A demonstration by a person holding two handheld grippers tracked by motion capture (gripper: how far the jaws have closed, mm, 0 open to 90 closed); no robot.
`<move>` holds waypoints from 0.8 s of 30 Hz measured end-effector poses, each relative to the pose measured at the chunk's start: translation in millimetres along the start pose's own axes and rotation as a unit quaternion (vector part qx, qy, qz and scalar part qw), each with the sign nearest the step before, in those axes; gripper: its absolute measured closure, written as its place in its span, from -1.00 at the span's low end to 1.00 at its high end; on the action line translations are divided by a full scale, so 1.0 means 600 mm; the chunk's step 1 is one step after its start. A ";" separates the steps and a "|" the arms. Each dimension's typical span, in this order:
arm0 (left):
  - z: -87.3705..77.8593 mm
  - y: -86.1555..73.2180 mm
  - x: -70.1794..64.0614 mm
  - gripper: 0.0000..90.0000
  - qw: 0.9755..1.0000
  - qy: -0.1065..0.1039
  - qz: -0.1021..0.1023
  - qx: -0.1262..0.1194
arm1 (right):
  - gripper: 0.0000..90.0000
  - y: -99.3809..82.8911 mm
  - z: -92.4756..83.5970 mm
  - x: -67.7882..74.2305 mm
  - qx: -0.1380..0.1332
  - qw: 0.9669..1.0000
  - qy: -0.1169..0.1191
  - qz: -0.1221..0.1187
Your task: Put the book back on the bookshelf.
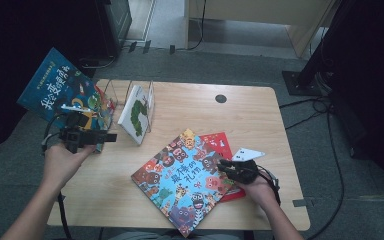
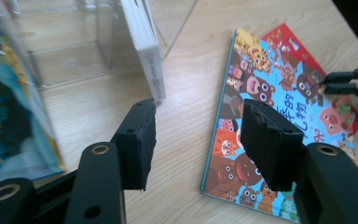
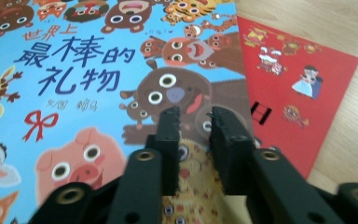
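Note:
A large blue picture book with cartoon animals (image 1: 185, 182) (image 3: 74, 60) lies on the wooden table (image 1: 250, 115), overlapping a red book (image 1: 220, 142) (image 3: 298, 79). My right gripper (image 1: 223, 164) (image 3: 195, 116) hovers low over the animal book's right edge, its jaws narrowly apart with the cover showing between them. My left gripper (image 1: 105, 136) (image 2: 198, 126) is open and empty near the table's left side. Just outside its left jaw, a dark blue book (image 1: 60, 90) (image 2: 4, 102) leans against a clear stand (image 1: 111, 92) (image 2: 74, 56).
A white caterpillar book (image 1: 137, 112) (image 2: 144, 42) stands tilted in the clear stand. A white card (image 1: 247, 153) lies by the red book. A round black cable hole (image 1: 221, 98) sits at the table's far edge. Cables run over the floor at right.

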State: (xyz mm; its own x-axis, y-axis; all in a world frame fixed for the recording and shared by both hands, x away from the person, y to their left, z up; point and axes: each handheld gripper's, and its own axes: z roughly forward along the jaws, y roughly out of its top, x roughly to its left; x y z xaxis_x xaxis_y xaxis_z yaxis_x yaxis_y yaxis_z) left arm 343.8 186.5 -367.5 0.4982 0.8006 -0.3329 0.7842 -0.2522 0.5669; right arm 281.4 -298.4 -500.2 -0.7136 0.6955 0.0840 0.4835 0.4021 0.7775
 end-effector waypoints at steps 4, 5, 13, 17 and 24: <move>0.027 -0.009 -0.007 0.05 1.000 -0.008 0.010 0.007 | 0.78 -0.008 -0.009 -0.001 0.000 1.000 -0.007 0.003; 0.031 -0.011 -0.007 0.05 1.000 -0.011 0.011 0.011 | 0.80 -0.010 -0.012 -0.001 0.001 1.000 -0.009 0.003; 0.062 -0.043 -0.009 0.30 0.999 -0.032 0.020 0.018 | 0.85 -0.028 -0.034 0.002 0.003 1.000 -0.015 0.009; 0.079 -0.059 -0.013 0.47 0.998 -0.048 0.030 0.027 | 0.86 -0.037 -0.047 0.000 0.005 1.000 -0.018 0.009; 0.103 -0.084 -0.018 0.67 0.997 -0.053 0.041 0.029 | 0.91 -0.050 -0.065 -0.004 0.011 1.000 -0.013 0.017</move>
State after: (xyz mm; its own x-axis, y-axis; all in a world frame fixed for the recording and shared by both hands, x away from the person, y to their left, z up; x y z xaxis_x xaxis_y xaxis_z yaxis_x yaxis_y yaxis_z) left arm 321.8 156.8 -439.0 0.5952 0.7145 -0.3677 0.7581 -0.3475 0.5519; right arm 249.0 -335.3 -499.3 -0.6827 0.7246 0.0940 0.5184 0.3897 0.7612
